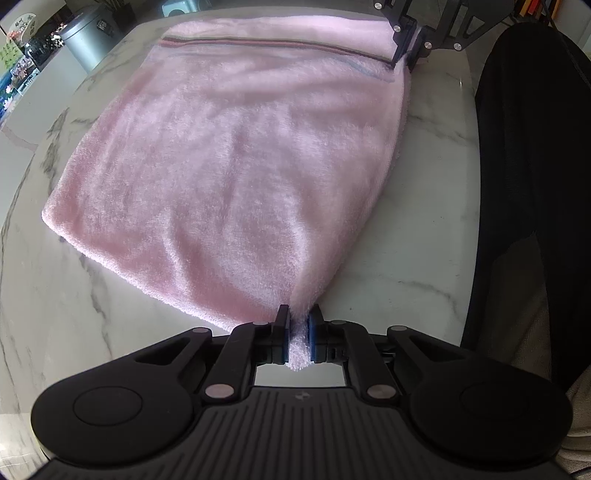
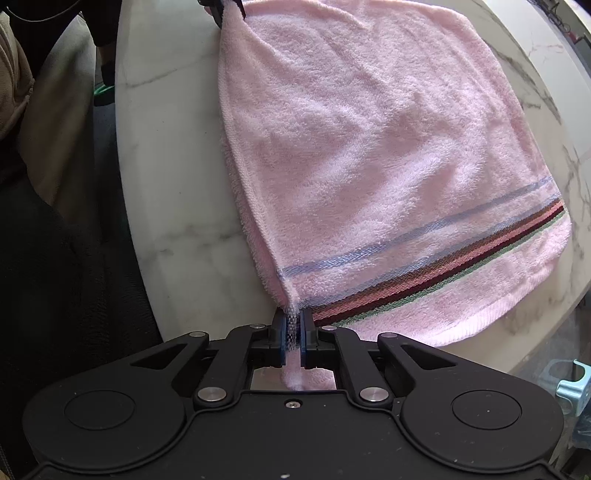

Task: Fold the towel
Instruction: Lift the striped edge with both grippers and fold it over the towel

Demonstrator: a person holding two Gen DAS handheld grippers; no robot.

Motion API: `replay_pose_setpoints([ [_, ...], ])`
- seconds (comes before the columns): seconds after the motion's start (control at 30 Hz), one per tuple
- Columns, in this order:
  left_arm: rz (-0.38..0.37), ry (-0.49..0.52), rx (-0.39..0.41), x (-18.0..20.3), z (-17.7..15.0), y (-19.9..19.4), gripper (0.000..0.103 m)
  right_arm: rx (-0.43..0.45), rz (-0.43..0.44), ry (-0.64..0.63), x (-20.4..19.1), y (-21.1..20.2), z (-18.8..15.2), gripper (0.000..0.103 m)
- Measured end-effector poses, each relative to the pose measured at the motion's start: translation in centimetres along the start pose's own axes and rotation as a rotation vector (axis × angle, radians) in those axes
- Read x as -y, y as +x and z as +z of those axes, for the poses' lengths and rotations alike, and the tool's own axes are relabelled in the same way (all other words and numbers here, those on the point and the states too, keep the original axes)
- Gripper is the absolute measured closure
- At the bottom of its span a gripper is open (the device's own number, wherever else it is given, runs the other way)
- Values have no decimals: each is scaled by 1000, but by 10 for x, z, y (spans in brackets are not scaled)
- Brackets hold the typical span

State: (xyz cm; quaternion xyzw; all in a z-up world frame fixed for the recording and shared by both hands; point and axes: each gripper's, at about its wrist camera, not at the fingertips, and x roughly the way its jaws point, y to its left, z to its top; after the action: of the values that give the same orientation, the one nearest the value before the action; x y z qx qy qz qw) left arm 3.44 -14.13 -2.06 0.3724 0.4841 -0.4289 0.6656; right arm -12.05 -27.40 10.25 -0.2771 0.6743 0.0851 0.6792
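Left gripper (image 1: 298,334): black two-finger tool with blue pads, nearest the lens in the left wrist view; fingers clamped on a plain corner of the towel.
Towel (image 1: 236,155): pink fluffy terry cloth with a striped band at its far end, spread on the white marble-look table (image 1: 413,236), its near corner drawn up into the pads.
Right gripper (image 1: 406,55): at the towel's far corner by the stripes, fingers closed on the edge.
Grey metal canister (image 1: 86,38): beyond the table's edge, far left.
Right gripper (image 2: 294,332): nearest in the right wrist view, blue pads pinching the striped corner.
Towel (image 2: 388,147): flat on the table (image 2: 173,221), stripes blue, red, dark and green.
Left gripper (image 2: 225,7): at the top edge, holding the far corner.
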Motion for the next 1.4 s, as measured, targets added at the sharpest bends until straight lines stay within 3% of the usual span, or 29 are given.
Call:
replay_pose_setpoints([
  [0.6,-12,42,-6,-2,0,-38,95,-14,65,-52,-29,-21,33,98],
  [0.83,-12,64,-8,-16,8,-49,95,-8,52,-66,-15,-71,4,98],
  [1.07,31,73,15,-45,25,-67,95,27,-9,-15,23,-119,3,98],
  [1.4,69,64,34,-102,58,-78,95,41,-55,33,95,-148,16,98],
])
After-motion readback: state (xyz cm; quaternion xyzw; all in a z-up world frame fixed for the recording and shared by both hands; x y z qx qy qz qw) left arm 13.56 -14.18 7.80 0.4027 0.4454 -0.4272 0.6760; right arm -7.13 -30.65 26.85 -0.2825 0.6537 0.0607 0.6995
